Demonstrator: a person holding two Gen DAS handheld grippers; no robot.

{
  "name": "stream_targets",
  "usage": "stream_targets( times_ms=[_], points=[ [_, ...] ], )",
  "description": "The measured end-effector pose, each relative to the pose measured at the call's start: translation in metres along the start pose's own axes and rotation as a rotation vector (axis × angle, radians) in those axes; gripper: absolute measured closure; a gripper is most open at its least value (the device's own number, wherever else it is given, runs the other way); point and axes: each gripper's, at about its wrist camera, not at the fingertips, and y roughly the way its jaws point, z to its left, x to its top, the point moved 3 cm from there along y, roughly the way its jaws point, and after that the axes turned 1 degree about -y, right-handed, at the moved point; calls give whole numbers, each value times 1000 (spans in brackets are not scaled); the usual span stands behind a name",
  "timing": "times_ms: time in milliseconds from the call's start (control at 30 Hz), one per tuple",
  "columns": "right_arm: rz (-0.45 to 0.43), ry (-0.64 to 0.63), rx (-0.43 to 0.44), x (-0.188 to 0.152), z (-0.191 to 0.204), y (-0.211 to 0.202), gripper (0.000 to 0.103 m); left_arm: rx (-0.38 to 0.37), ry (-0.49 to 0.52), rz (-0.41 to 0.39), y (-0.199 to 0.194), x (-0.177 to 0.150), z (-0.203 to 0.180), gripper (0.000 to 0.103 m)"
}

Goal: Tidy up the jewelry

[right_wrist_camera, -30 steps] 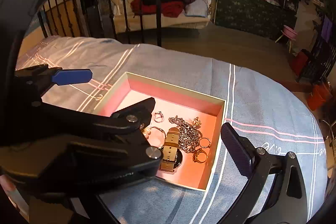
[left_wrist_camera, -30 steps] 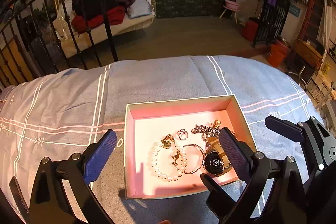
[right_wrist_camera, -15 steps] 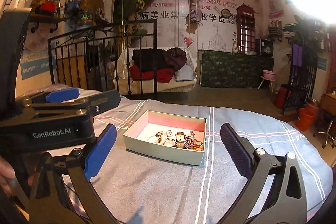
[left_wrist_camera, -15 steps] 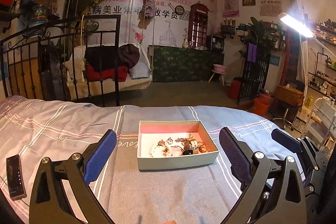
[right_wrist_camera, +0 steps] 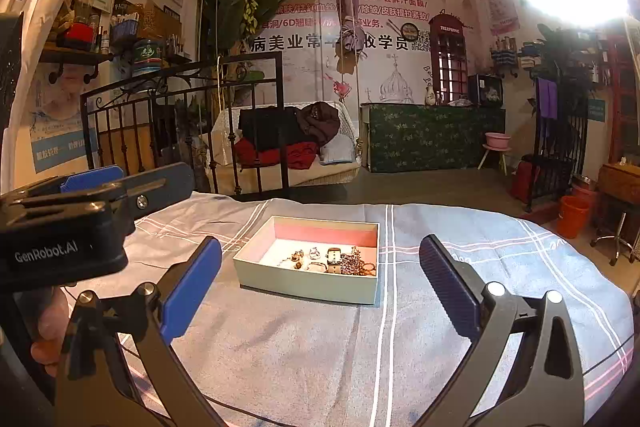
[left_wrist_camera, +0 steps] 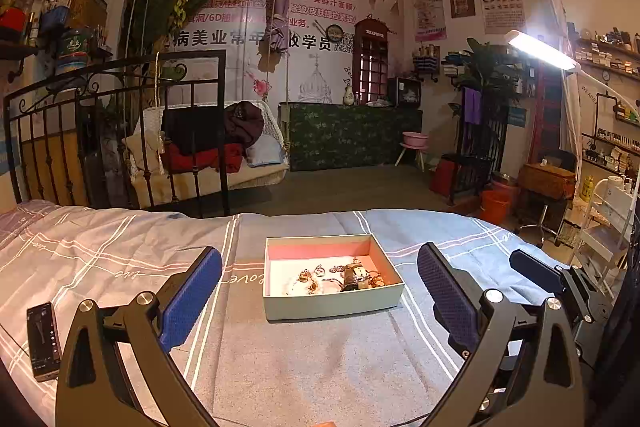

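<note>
A shallow box (left_wrist_camera: 332, 303) with pale green walls and a pink inside sits on the grey-blue bedspread (left_wrist_camera: 280, 367). Inside it lie a watch (left_wrist_camera: 354, 277) with a tan strap, rings, chains and a pearl string. My left gripper (left_wrist_camera: 318, 297) is open, held back from the box with nothing between its blue pads. In the right wrist view the same box (right_wrist_camera: 308, 285) holds the watch (right_wrist_camera: 333, 259), and my right gripper (right_wrist_camera: 320, 291) is open and empty, also short of the box. The left gripper's body (right_wrist_camera: 68, 227) shows at the left there.
A black phone (left_wrist_camera: 42, 339) lies on the bedspread at the near left. A black iron bed frame (left_wrist_camera: 120, 131) stands beyond the far edge. A person's hand (right_wrist_camera: 48, 331) holds the left gripper. Shelves and a white cart (left_wrist_camera: 608, 219) stand at right.
Both grippers have pulled back and tilted up from right over the box, so the box now lies farther ahead and the room shows. Both stay open.
</note>
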Motion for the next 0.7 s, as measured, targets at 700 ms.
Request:
stream_targets(
  times_ms=[700],
  points=[
    [-58, -19, -13, 7, 4, -11, 5, -1, 19, -1, -4, 4, -5, 6]
  ],
)
